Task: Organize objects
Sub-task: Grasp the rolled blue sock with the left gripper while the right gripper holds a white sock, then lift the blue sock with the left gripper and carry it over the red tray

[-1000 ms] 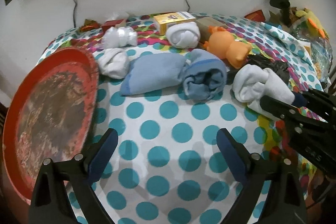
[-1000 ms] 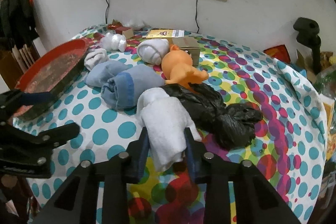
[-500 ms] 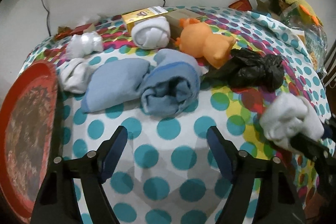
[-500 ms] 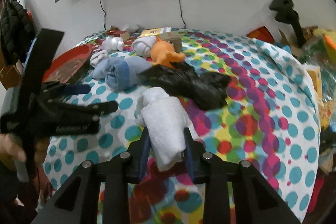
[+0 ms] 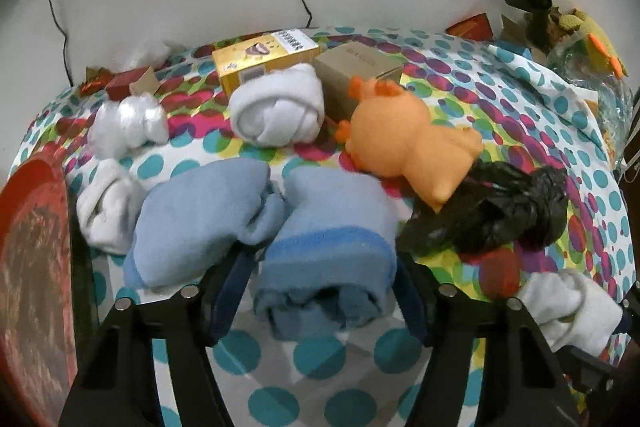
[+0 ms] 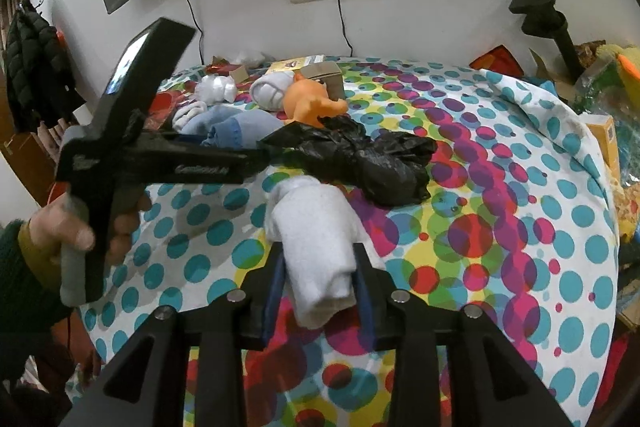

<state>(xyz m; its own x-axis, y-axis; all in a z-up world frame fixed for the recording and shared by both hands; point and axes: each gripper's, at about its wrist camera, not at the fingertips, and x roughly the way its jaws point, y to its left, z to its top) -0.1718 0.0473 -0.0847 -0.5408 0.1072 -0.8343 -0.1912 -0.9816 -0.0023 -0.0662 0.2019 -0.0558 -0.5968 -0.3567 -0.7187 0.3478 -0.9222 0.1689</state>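
A round table under a polka-dot cloth of teal, magenta and yellow spots (image 5: 460, 95) carries everything. At its left edge lies a large round red tray with a worn brown centre (image 5: 32, 267). Next in size are two rolled light-blue fleece towels: the nearer rolled towel with a darker blue band (image 5: 332, 255) sits between the spread fingers of the left gripper (image 5: 324, 291), whose pads flank it without clearly pressing in; the plain blue roll (image 5: 200, 223) lies touching it on the left. An orange rubber duck-like toy (image 5: 408, 143) lies tipped on its side just behind, with a crumpled black plastic bag (image 5: 492, 211) touching it on the right. Behind these stand a yellow carton (image 5: 264, 61) and a plain brown cardboard box (image 5: 360, 67), with a knotted white sock ball (image 5: 278, 111) in front of the carton. A scrunched white plastic wrap (image 5: 128, 123) and a smaller white sock bundle (image 5: 108, 207) lie toward the tray.

The right gripper (image 6: 320, 291) is clamped on a rolled white sock (image 6: 316, 239), held above the cloth near the table's front, close to the black bag. From the right wrist view, the person's left hand (image 6: 76, 227) grips the left tool's handle, which reaches level across the table toward the blue rolls.
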